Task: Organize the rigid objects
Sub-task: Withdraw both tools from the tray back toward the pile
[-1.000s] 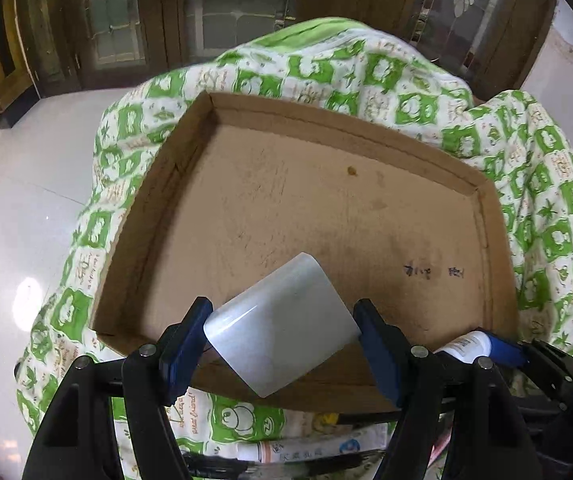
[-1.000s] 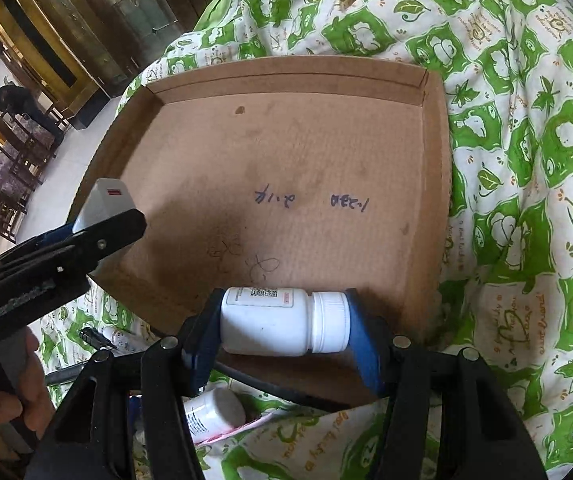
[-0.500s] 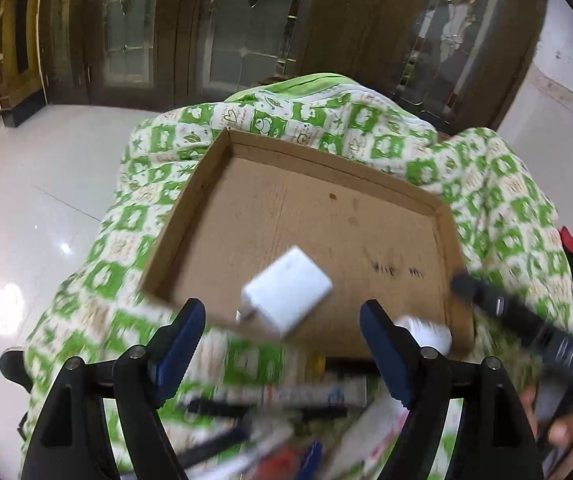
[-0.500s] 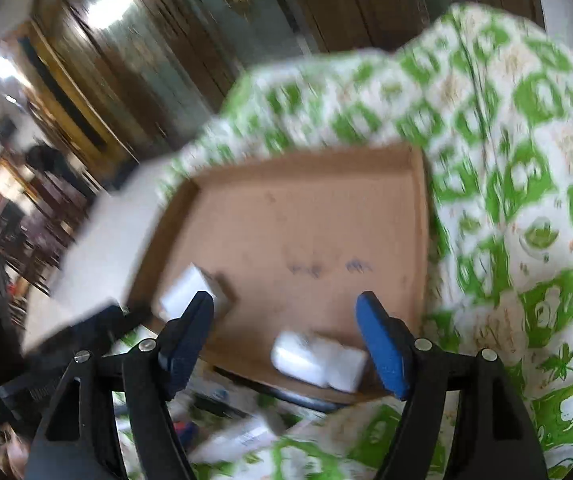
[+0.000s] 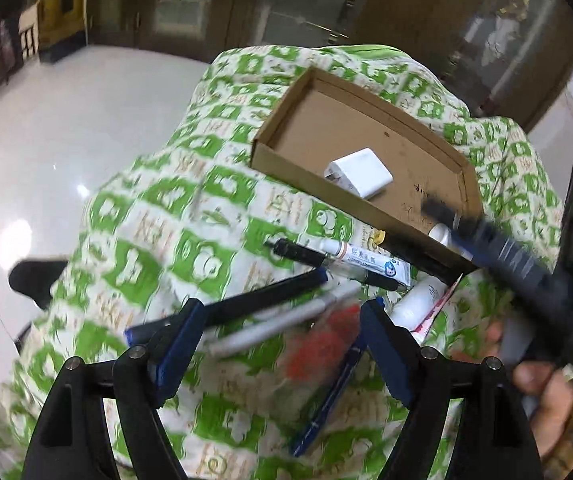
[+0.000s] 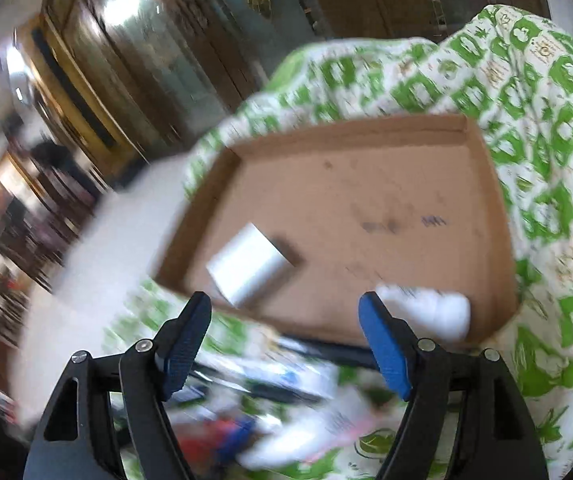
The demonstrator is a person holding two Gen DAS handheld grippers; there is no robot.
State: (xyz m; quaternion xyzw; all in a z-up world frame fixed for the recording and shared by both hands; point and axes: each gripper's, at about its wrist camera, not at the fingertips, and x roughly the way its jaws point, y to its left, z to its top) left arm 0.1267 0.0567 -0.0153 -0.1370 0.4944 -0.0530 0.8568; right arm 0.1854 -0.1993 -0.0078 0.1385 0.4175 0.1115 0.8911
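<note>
The left gripper (image 5: 282,344) has its fingers spread with nothing between them, above the pens (image 5: 270,312) and tubes lying on the green-patterned cloth (image 5: 158,216); the right gripper (image 6: 286,340) has just been opening and is also empty, beside the cardboard tray (image 6: 490,208). The white charger block (image 5: 360,173) and the white bottle (image 6: 430,310) lie inside the tray, the bottle against its near edge. The items on the cloth are crowded and overlapping; I judge the fingers could catch two pens together or push one off the soft, uneven cloth; the two grippers work close together and may collide.
</note>
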